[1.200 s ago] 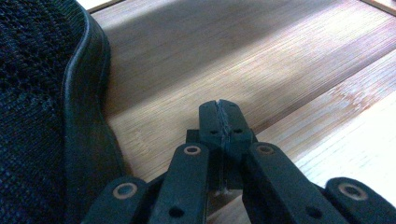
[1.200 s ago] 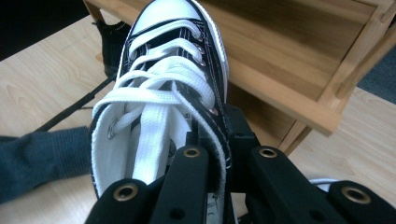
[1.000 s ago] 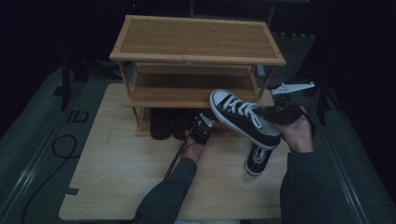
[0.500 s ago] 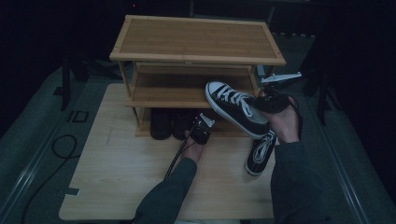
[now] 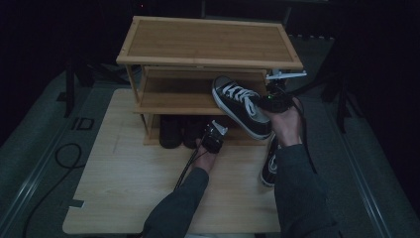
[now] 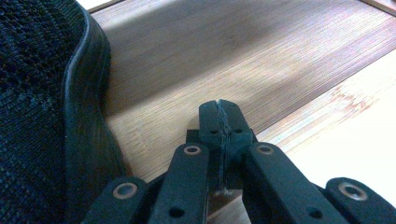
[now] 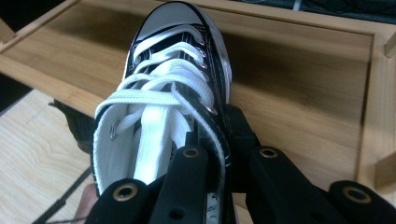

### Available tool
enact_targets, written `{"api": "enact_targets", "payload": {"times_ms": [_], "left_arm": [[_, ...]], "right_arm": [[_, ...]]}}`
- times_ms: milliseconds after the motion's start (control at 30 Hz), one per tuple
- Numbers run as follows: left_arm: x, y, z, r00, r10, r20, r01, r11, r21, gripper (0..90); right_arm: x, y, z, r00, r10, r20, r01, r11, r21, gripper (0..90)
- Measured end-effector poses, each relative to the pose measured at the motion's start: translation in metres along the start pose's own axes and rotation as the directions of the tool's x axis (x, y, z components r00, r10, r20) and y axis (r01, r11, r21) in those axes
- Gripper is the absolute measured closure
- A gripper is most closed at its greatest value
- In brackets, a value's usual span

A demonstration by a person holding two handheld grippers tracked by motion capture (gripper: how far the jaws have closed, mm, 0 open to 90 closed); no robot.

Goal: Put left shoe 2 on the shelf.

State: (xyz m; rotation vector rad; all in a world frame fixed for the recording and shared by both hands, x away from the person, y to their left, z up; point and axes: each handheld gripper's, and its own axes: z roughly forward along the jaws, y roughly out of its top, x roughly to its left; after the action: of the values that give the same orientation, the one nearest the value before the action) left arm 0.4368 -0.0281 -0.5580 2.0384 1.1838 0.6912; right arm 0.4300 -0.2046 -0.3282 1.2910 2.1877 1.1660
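Black canvas sneaker with white laces and white sole point(image 5: 241, 105) has shifted over the last second from centre-right of the high view up and left; its toe now hangs over the middle shelf of the bamboo shoe rack point(image 5: 208, 40). Right tongs point(image 7: 215, 140) clamped on its collar. Left tongs point(image 6: 220, 114) closed on nothing, parked low beside a black mesh shoe point(image 6: 37, 93). Judgement: placement onto shelf imminent; mate sneaker point(image 5: 270, 161) remains on the tabletop point(image 5: 124, 188).

high view: looking down and forward over the shoe rack point(image 5: 208, 59) | gripper views: riding super close along their jaws | sharing with the right one: the sneaker point(image 5: 241, 104) point(image 7: 163, 107)
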Motion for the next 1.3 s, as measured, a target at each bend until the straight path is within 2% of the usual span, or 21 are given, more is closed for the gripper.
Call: {"api": "enact_targets", "payload": {"times_ms": [167, 300, 400, 467, 600, 800, 1300], "left_arm": [[0.0, 0.0, 0.0, 1.0, -0.001, -0.007, 0.001, 1.0, -0.003, 89.3], [-0.001, 0.0, 0.001, 0.9999, -0.011, -0.004, 0.011, 0.9999, -0.008, 89.3], [0.0, 0.0, 0.0, 1.0, -0.005, -0.006, 0.005, 1.0, -0.003, 89.3], [-0.001, 0.0, 0.0, 1.0, -0.006, -0.007, 0.006, 1.0, -0.003, 89.4], [-0.001, 0.0, 0.0, 1.0, 0.0, -0.008, 0.0, 1.0, -0.001, 89.3], [-0.001, 0.0, 0.0, 1.0, 0.0, -0.009, 0.0, 1.0, -0.001, 89.3], [-0.001, 0.0, 0.0, 1.0, -0.001, -0.01, 0.001, 1.0, -0.001, 89.3]], "right_arm": [[0.006, 0.001, 0.011, 0.9997, 0.024, 0.01, -0.024, 1.0, 0.004, 88.2], [0.002, -0.001, 0.016, 0.9989, 0.046, 0.007, -0.046, 0.999, 0.025, 85.8], [0.0, 0.001, 0.012, 0.9985, 0.049, -0.026, -0.049, 0.999, 0.02, 79.9], [0.001, 0.001, 0.011, 0.999, 0.034, -0.03, -0.034, 0.999, 0.022, 77.6], [0.0, 0.002, 0.002, 0.9975, 0.035, -0.061, -0.036, 0.999, -0.018, 74.8], [0.001, 0.004, -0.008, 0.9978, 0.011, -0.066, -0.015, 0.998, -0.058, 74.6], [-0.001, -0.001, -0.025, 0.9976, -0.009, -0.069, 0.003, 0.996, -0.088, 72.5]]}}
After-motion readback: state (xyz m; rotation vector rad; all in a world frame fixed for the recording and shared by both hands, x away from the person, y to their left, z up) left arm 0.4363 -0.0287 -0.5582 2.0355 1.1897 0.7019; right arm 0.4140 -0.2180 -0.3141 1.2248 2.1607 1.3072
